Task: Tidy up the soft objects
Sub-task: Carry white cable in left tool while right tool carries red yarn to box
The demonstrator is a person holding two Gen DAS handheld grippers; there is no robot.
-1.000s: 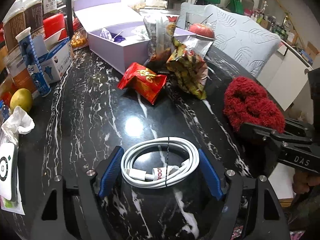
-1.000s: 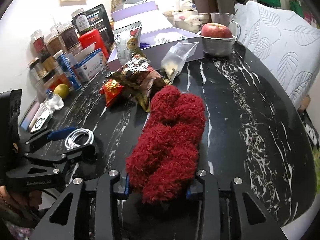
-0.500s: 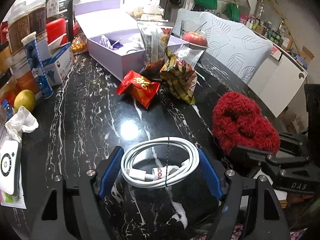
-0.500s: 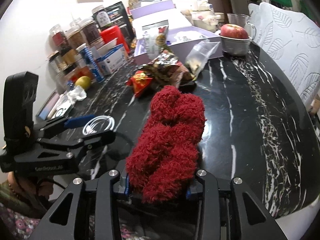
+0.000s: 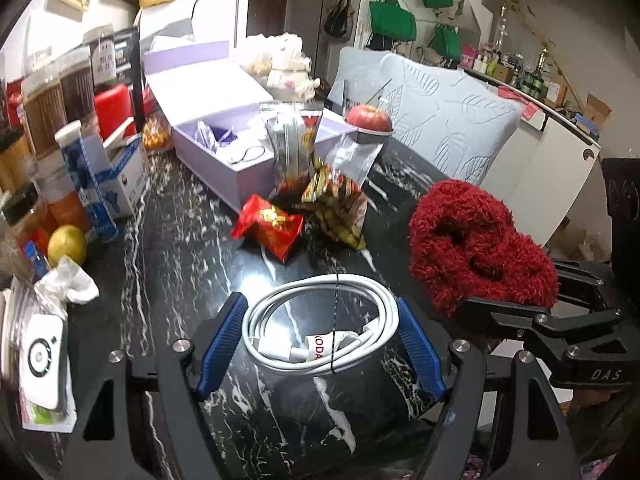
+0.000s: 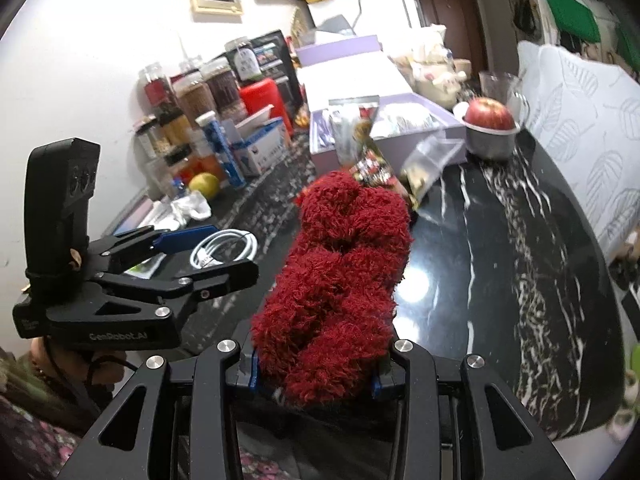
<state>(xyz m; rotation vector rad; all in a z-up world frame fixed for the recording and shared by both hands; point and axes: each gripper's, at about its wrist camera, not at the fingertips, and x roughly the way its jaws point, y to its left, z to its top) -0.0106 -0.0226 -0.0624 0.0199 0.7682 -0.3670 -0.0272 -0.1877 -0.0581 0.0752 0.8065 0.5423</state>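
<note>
Gripping red fuzzy item (image 6: 336, 280), white cable (image 5: 320, 332)

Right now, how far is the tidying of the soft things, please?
Nothing looks put away yet. In hand: the left gripper grips the coiled white cable, and the right gripper is shut on the fluffy red item; both appear lifted off the black marble table. Left: placing them somewhere, perhaps the open lilac box. Snack packets lie loose.

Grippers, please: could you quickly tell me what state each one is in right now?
Left gripper: closed on the coiled white cable.
Right gripper: closed on the fluffy red fabric.
</note>
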